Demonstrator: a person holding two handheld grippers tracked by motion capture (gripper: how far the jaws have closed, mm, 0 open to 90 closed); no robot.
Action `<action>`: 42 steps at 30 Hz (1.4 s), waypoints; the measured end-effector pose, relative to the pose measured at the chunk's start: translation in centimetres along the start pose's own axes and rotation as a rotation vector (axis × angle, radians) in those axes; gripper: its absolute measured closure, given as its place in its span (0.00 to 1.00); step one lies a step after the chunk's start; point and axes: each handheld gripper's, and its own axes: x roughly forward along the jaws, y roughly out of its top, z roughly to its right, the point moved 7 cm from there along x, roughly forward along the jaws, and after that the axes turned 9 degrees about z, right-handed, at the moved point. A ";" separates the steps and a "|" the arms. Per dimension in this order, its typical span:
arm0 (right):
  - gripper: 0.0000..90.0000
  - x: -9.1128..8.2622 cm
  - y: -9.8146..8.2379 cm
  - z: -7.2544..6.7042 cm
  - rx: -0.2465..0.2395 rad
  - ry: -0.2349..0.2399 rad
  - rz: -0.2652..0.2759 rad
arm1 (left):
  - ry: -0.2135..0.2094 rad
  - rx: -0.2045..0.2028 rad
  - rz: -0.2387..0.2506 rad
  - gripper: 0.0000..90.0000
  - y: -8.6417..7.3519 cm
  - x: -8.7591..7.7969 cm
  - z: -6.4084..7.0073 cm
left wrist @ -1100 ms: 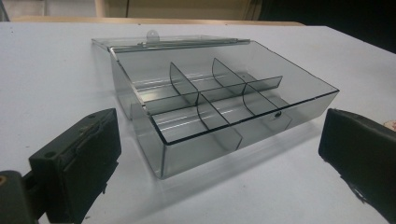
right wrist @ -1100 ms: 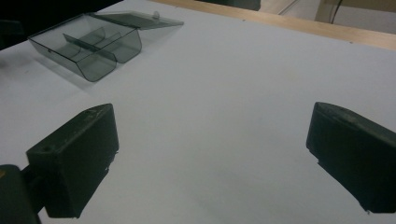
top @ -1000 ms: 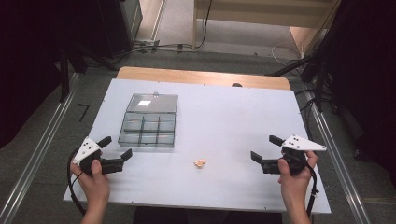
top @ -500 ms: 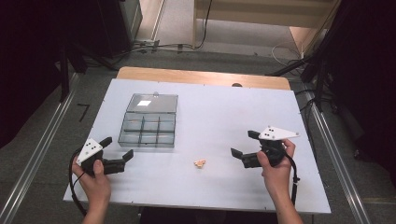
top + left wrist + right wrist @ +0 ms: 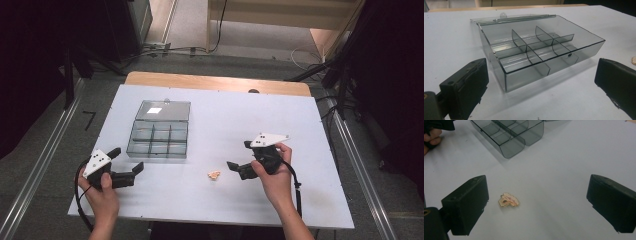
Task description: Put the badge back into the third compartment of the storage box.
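White tabletop (image 5: 300,130) is lying bare around the small pin (image 5: 508,200), which is sitting just ahead of the right gripper (image 5: 239,159), nearer its left-hand jaw, so the spread jaws should be centring before closing, while the left gripper (image 5: 128,164) is waiting spread beside the divided box (image 5: 536,55).

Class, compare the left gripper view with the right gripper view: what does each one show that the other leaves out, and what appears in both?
Left gripper view alone: the inside of the clear divider box, its compartments looking empty, and its lid hinged open behind it.

Right gripper view alone: the whole small pink and gold piece lying on the table between the open jaws of the right gripper, plus fingers of the other hand at the top left.

Both: the white table, the box, and a pair of black jaws spread wide.
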 end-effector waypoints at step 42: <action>0.54 6.4 -2.7 -2.6 -0.027 0.051 -0.369 | 0.002 -0.003 0.003 0.00 0.0 0.0 0.0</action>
